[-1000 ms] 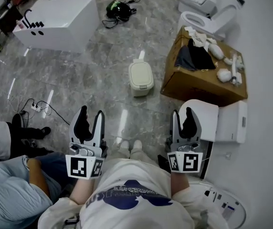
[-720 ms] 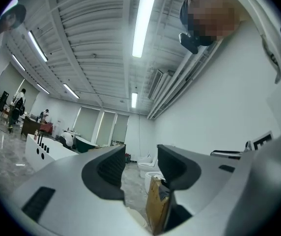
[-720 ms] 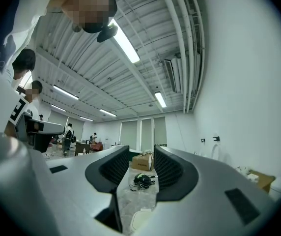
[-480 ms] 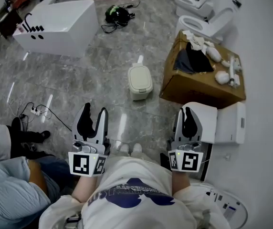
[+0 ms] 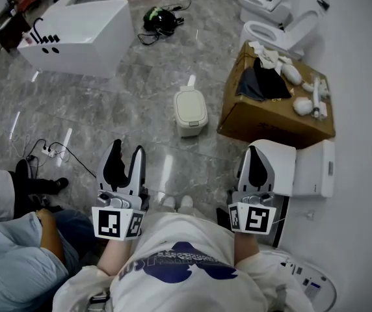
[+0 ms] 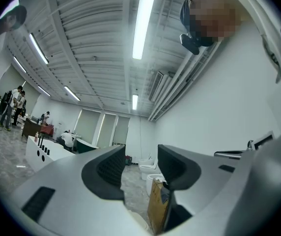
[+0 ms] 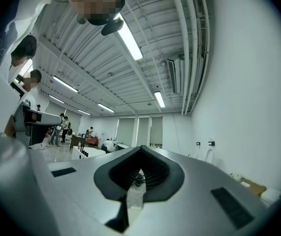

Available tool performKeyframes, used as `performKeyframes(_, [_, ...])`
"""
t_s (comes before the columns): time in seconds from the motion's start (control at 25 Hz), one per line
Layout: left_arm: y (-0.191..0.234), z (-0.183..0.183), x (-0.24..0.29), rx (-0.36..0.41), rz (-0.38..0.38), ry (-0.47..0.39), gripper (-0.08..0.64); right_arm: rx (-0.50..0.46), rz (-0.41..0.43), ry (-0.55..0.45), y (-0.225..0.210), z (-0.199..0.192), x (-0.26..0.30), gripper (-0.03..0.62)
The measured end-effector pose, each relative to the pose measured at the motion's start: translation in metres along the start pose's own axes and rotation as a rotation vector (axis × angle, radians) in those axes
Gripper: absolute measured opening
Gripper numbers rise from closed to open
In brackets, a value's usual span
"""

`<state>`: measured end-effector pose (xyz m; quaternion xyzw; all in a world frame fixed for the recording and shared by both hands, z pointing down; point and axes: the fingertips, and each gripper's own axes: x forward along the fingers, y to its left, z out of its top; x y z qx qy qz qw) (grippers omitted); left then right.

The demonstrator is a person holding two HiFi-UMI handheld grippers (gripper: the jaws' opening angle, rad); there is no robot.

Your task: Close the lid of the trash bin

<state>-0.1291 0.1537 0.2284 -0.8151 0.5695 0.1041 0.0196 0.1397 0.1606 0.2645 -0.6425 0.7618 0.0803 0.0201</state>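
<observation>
Trash bin (image 5: 191, 112) at mid-frame on floor (image 5: 108, 112), well apart from both grippers. Left gripper (image 5: 126, 151) lower left, jaws wide, empty. Right gripper (image 5: 255, 151) lower right, jaws just closed, empty.

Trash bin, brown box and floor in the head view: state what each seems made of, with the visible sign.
Trash bin: probably plastic, a smooth cream shell with rounded moulded edges. Box: cardboard, with matt brown faces. Floor: polished stone or stone-look tile, grey veining and glossy reflections of light.
</observation>
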Motion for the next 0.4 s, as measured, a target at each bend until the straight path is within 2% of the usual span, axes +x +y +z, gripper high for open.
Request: performKeyframes(0.4, [0.008,0.001,0.006,0.01,0.012,-0.001,0.19,0.004,0.018,-0.01,0.005,0.003,0.012,0.009])
